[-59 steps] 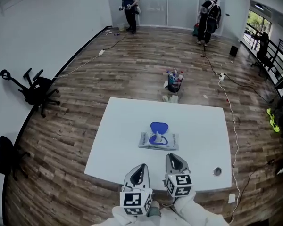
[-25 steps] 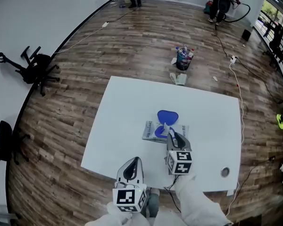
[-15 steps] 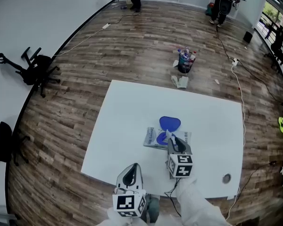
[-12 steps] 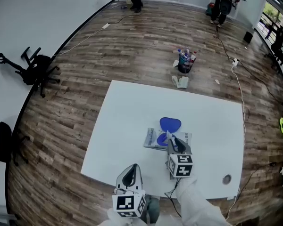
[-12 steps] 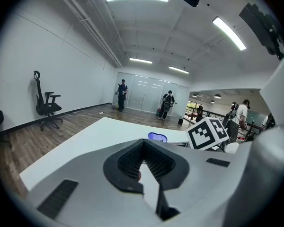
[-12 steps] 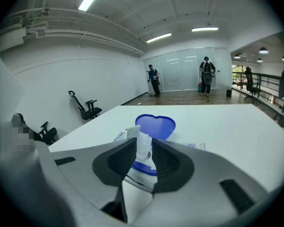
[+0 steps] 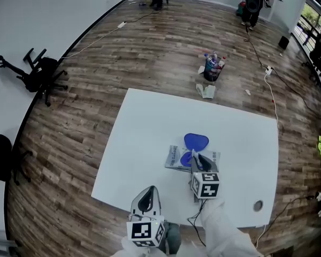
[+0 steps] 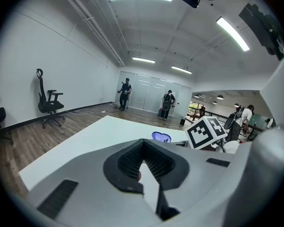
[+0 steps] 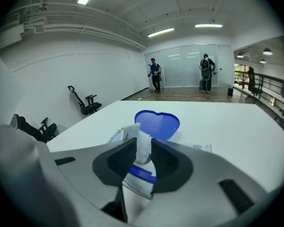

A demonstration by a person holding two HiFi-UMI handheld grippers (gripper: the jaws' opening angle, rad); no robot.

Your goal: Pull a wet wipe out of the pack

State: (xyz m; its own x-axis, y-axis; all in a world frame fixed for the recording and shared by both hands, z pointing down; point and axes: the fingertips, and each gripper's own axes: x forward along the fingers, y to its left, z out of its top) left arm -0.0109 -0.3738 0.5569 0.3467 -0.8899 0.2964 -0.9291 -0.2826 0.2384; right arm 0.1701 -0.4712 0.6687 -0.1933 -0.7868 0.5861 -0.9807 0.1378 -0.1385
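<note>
A flat wet wipe pack (image 7: pixel 175 157) lies on the white table (image 7: pixel 144 127), its blue lid (image 7: pixel 196 141) flipped open toward the far side. My right gripper (image 7: pixel 195 157) is over the pack's opening. In the right gripper view a white wet wipe (image 9: pixel 141 137) stands up from the blue opening, with the right gripper (image 9: pixel 143 144) shut on it, both pads pressing its sides; the lid (image 9: pixel 157 124) lies just beyond. My left gripper (image 7: pixel 148 190) hovers shut over the table's near edge, off the pack. The left gripper (image 8: pixel 143 146) holds nothing.
A round hole (image 7: pixel 258 204) sits in the table's near right corner. On the floor beyond the table stand a bucket of bottles (image 7: pixel 213 67) and a rag (image 7: pixel 206 91). Tipped office chairs (image 7: pixel 35 74) lie at the left wall. People stand at the far end.
My right gripper went forward from the table's near edge to the pack and closed on the wipe sticking up. My left gripper stayed near the front edge.
</note>
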